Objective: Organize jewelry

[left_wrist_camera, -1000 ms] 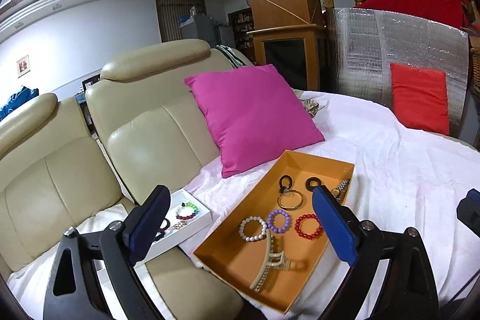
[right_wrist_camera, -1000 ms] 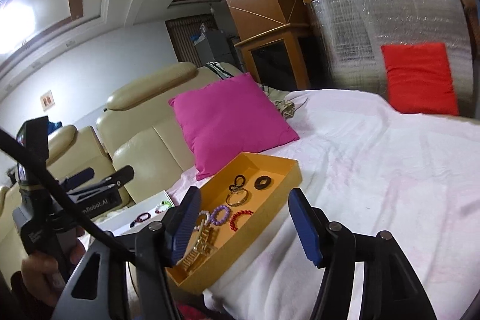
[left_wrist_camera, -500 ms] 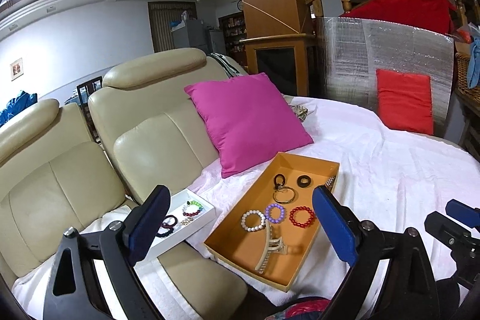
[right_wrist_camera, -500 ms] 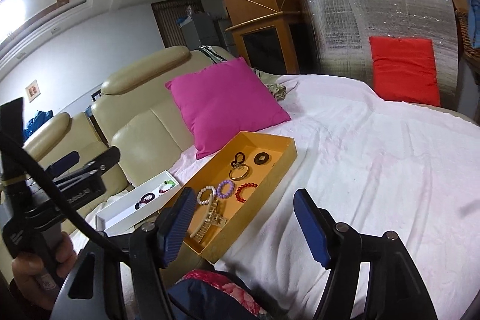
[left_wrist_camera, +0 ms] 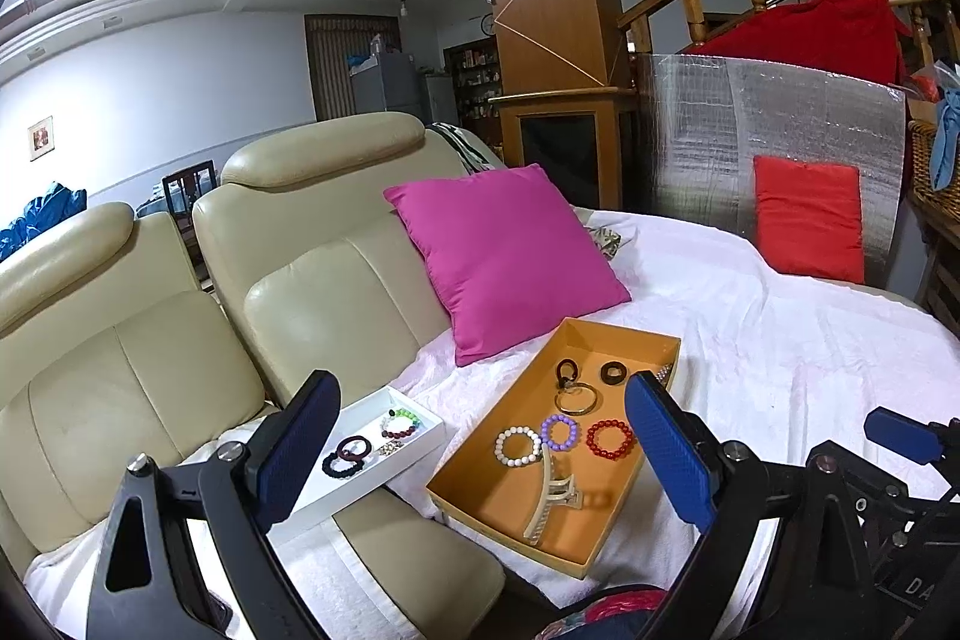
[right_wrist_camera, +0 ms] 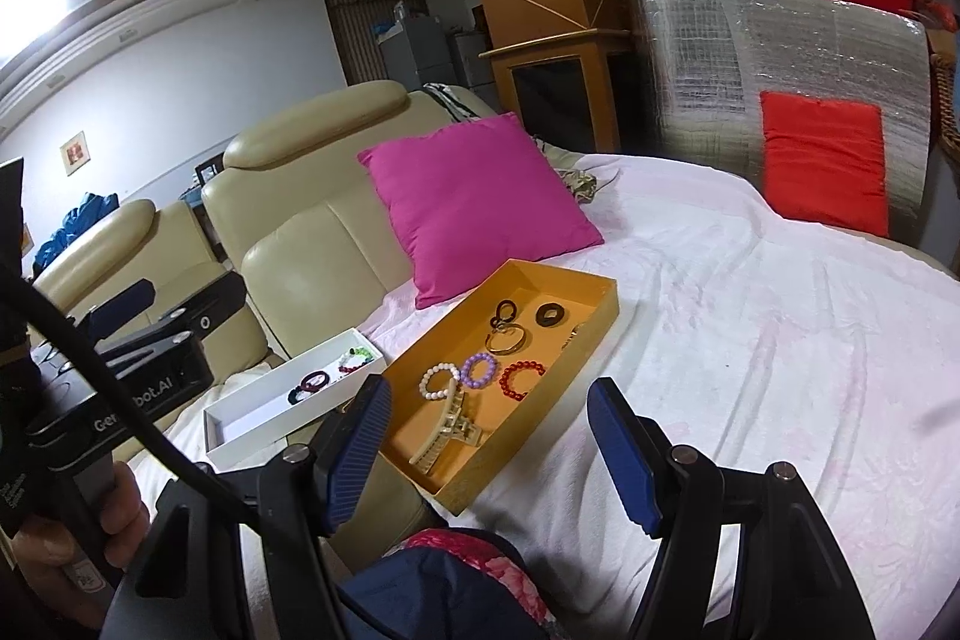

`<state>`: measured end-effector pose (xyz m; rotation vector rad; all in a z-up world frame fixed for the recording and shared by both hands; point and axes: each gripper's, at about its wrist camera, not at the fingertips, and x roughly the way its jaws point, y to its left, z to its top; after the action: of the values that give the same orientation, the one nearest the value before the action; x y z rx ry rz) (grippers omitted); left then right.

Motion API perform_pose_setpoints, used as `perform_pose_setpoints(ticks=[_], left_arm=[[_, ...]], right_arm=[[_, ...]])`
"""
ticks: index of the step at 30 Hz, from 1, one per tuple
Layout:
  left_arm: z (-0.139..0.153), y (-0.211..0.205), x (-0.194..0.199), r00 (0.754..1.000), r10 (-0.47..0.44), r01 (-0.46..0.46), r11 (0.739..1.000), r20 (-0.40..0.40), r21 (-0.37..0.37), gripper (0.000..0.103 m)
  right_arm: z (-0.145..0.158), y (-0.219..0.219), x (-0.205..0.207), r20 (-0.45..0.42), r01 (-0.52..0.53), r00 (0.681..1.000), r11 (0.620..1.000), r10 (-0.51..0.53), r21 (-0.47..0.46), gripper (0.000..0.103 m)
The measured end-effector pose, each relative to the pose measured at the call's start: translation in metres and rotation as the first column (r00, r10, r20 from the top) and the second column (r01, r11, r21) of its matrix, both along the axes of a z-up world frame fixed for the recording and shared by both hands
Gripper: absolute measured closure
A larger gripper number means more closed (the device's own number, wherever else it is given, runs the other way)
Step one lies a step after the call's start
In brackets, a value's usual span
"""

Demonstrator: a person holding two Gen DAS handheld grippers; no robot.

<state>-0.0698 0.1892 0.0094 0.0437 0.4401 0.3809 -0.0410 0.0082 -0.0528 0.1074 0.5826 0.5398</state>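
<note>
Two blue-padded fingers of the left gripper (left_wrist_camera: 480,454) stand wide apart and hold nothing, and the orange tray (left_wrist_camera: 624,340) lies just ahead between them on the white sheet (left_wrist_camera: 780,328). Inside the tray, nearest the tool, a beige hair claw (left_wrist_camera: 552,499) lies lengthwise; beyond it sit a white bead bracelet (left_wrist_camera: 517,446), a purple bead bracelet (left_wrist_camera: 561,431) and a red bead bracelet (left_wrist_camera: 610,439) in a row, then a gold bangle (left_wrist_camera: 576,398) touching a black hair tie (left_wrist_camera: 566,370), and a dark ring (left_wrist_camera: 613,373) toward the far corner. Ahead of the left finger, a white box (left_wrist_camera: 420,439) holds a dark bracelet (left_wrist_camera: 346,456) and a multicoloured bead bracelet (left_wrist_camera: 401,424). A pink cushion (left_wrist_camera: 504,256) leans against the cream sofa (left_wrist_camera: 312,292) past the tray, and the right gripper (left_wrist_camera: 900,436) shows at the right edge. From the right wrist, the right gripper (right_wrist_camera: 489,457) is likewise spread open and empty, with the orange tray (right_wrist_camera: 594,322) ahead and toward its left finger, the hair claw (right_wrist_camera: 447,430) closest. The white box (right_wrist_camera: 240,430) lies farther left, beside the tray. The left gripper (right_wrist_camera: 129,301) reaches in from the left, held in a hand (right_wrist_camera: 90,538), with a black cable (right_wrist_camera: 90,358) crossing in front. A red cushion (right_wrist_camera: 825,160) leans on a silver panel (right_wrist_camera: 708,58) far ahead to the right.
</note>
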Motion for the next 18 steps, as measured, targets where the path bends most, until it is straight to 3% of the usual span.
perform_pose_setpoints(ticks=[18], left_arm=[[-0.002,0.012,-0.004,1.000,0.022,-0.022,1.000,0.004,-0.017,0.007]], right_arm=[[-0.004,0.026,0.003,-0.018,-0.003,1.000,0.998,0.002,-0.059,0.032]])
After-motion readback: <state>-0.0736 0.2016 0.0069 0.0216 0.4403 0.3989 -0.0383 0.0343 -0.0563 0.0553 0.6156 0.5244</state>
